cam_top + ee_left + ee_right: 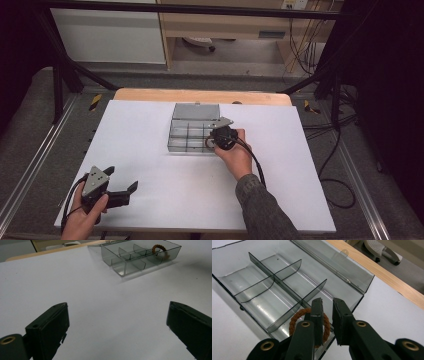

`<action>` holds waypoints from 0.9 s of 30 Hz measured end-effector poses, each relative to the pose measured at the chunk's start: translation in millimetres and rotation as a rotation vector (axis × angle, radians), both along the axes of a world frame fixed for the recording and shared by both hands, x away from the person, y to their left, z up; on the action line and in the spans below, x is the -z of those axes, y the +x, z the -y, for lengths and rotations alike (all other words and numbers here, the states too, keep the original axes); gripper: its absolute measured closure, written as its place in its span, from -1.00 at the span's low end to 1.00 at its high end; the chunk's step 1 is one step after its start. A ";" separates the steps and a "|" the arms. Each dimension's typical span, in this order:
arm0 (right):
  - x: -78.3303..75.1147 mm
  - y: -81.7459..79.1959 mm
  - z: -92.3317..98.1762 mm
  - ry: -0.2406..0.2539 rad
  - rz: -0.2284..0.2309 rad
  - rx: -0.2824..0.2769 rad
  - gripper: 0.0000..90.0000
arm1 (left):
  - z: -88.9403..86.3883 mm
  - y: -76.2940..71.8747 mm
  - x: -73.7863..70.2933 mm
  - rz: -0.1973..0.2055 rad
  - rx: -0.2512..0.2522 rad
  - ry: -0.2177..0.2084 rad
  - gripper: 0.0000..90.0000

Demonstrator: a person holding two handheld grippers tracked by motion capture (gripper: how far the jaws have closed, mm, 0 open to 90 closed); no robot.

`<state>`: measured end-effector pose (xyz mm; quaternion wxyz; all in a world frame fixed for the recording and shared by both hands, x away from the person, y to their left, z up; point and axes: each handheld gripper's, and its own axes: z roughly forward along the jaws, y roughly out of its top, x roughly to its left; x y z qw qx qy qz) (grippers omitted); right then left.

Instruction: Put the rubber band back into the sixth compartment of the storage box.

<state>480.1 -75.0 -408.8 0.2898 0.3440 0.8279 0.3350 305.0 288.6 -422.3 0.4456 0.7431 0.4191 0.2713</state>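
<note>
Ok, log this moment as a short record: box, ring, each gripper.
box: clear divided box, lid open, on the white table
ring: brown braided ring, in a corner compartment of the box
right gripper: over that compartment, fingers nearly shut with a narrow gap, one finger in front of the ring; grip unclear
left gripper: open, nothing between its fingers, apart from the box

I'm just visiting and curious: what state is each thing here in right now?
Clear box: lid open, lying back flat.
Brown braided ring: standing in a corner compartment of the box.
Right tongs: nearly shut, a narrow gap between the jaws, beside the ring.
Left tongs: wide open, empty, over the white tabletop.
</note>
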 end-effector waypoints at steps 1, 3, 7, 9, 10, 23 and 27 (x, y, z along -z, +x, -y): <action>-0.2 -0.1 0.1 0.006 0.002 0.001 0.76 | 0.0 0.0 0.0 0.000 0.000 0.000 -0.89; -1.1 -0.7 0.5 0.014 0.002 0.001 0.76 | 0.1 0.1 0.0 0.000 0.001 0.000 -0.89; -2.1 -1.9 0.1 0.024 0.000 -0.001 0.74 | 0.1 0.2 0.0 0.000 0.000 0.002 -0.89; -2.5 -2.5 -0.1 0.032 -0.001 -0.001 0.71 | 0.0 0.1 0.0 0.000 0.000 0.001 -0.89; -2.7 -2.9 -0.2 0.037 -0.001 -0.001 0.70 | -0.1 0.1 0.0 0.000 -0.001 0.002 -0.89; -24.1 -20.2 6.6 0.271 -0.010 0.026 -0.01 | -0.2 0.4 0.0 0.000 -0.005 0.001 -0.89; -34.4 -25.8 11.9 0.345 -0.021 0.032 -0.31 | 0.1 0.1 0.1 0.001 -0.004 0.003 -0.89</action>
